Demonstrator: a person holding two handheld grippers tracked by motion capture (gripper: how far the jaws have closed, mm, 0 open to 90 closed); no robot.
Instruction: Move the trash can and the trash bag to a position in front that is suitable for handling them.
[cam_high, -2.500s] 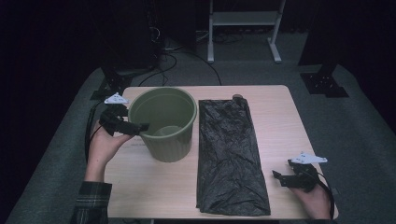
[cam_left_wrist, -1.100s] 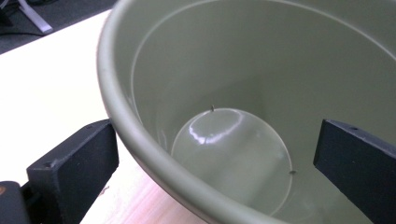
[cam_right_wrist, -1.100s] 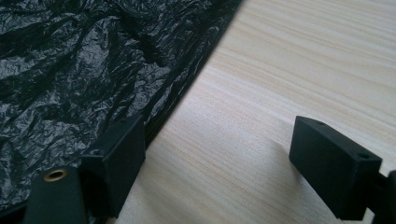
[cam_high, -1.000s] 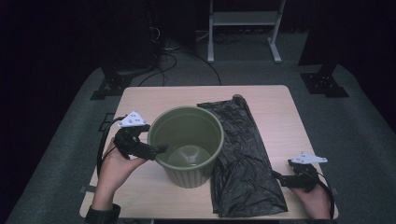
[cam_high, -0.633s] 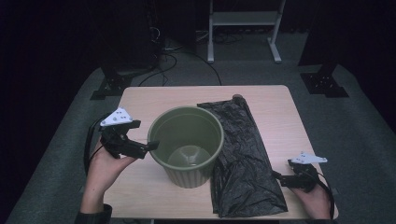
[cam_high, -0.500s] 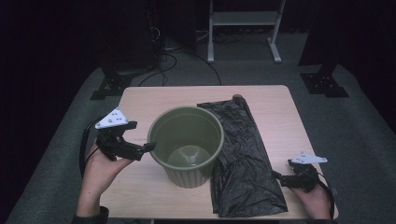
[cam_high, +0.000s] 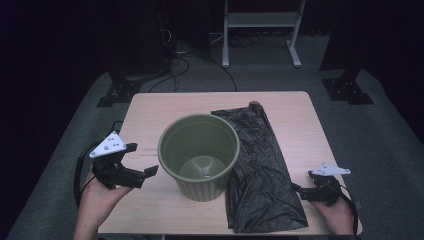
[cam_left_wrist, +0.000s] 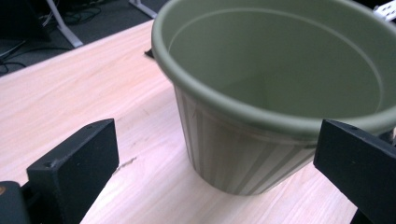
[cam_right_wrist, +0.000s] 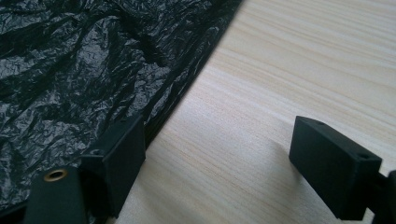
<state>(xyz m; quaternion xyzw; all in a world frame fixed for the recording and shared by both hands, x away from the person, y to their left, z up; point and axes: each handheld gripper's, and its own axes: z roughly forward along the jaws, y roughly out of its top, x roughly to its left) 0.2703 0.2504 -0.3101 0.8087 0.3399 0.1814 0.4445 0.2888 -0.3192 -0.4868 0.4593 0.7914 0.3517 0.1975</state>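
Note:
An olive-green plastic pot (cam_high: 199, 155) stands upright and empty at the table's middle, its right side against the crumpled left edge of a black plastic bag (cam_high: 257, 170) that lies flat. My left gripper (cam_high: 141, 160) is open just left of the pot, apart from it. In the left gripper view the pot (cam_left_wrist: 261, 93) rises between and beyond the wide-open jaws of the left gripper (cam_left_wrist: 217, 163). My right gripper (cam_high: 302, 182) rests open near the front right, at the bag's right edge. In the right gripper view the right gripper (cam_right_wrist: 226, 161) has one jaw beside the bag (cam_right_wrist: 93, 70).
The light wooden table (cam_high: 165, 107) has bare surface at the back left and along the right side. A small brown object (cam_high: 254, 104) lies at the bag's far end. Dark floor, cables and stand legs (cam_high: 260, 35) lie beyond the table.
The left gripper pulled the pot toward the front middle, bunching the bag, then let go of its rim and drew back to the left. The right gripper has stayed put.

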